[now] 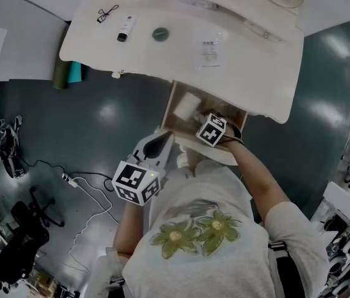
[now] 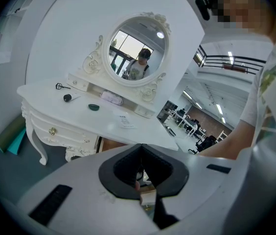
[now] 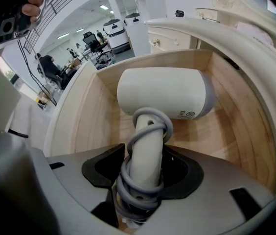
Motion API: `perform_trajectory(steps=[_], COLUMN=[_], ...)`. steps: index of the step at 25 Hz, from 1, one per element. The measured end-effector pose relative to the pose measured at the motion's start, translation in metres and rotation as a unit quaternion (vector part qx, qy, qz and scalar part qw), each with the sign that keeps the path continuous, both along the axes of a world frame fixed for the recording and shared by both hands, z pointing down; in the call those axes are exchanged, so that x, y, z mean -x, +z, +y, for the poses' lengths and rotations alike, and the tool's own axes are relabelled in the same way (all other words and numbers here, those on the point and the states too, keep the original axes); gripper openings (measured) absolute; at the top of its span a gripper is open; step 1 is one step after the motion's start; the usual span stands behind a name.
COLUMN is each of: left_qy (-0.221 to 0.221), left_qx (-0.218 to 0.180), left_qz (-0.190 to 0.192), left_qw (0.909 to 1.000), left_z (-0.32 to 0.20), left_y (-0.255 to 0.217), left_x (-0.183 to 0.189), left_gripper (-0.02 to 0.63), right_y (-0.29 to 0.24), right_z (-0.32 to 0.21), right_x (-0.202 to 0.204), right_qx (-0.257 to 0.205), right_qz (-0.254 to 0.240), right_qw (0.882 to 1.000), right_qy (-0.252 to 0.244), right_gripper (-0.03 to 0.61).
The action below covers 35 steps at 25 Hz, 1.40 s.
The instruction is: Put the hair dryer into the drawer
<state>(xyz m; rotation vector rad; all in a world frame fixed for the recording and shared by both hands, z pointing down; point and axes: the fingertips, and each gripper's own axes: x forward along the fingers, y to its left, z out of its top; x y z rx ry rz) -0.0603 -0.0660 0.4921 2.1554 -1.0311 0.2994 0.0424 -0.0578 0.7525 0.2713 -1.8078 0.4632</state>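
Observation:
The white hair dryer (image 3: 165, 92) has its grey cord wound round the handle, and its body is inside the open wooden drawer (image 3: 94, 111) of the white dressing table (image 1: 249, 54). My right gripper (image 3: 143, 180) is shut on that handle. From the head view the dryer (image 1: 187, 106) shows pale in the drawer (image 1: 176, 93), with the right gripper (image 1: 207, 126) just behind it. My left gripper (image 1: 161, 144) hangs near my body, left of the drawer front. In its own view the left gripper (image 2: 140, 173) has its jaws together with nothing held.
On the tabletop lie glasses (image 1: 107, 12), a tube (image 1: 125, 28), a dark round object (image 1: 160, 34) and a paper (image 1: 209, 49). An oval mirror (image 2: 137, 48) stands at the back. Rolled green mats (image 1: 68, 74), white cables (image 1: 82, 191) and a black chair (image 1: 20, 247) are on the floor at left.

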Motion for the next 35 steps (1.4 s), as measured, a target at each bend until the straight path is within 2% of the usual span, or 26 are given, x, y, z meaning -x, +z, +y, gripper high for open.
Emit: perform_trajectory(steps=[16, 24, 30, 35], left_qy=[0.001, 0.009, 0.005, 0.0], left_qx=[-0.001, -0.007, -0.014, -0.018], left_qz=[-0.003, -0.005, -0.008, -0.012], left_qw=[1.0, 0.9999, 0.9999, 0.9998], left_z=[0.004, 0.009, 0.015, 0.023], left_y=[-0.002, -0.006, -0.009, -0.013], left_x=[0.005, 0.001, 0.004, 0.01], left_gripper=[0.011, 0.011, 0.011, 0.011], right_y=[0.013, 0.017, 0.02, 0.02], right_z=[0.001, 0.002, 0.002, 0.002], right_x=[-0.003, -0.005, -0.004, -0.009], right_qx=[-0.015, -0.005, -0.019, -0.012], right_qz=[0.023, 0.034, 0.05, 0.063], right_qw=[1.0, 0.999, 0.999, 0.998], right_qy=[0.006, 0.003, 0.0, 0.019], right_gripper=[0.218, 0.218, 0.218, 0.218])
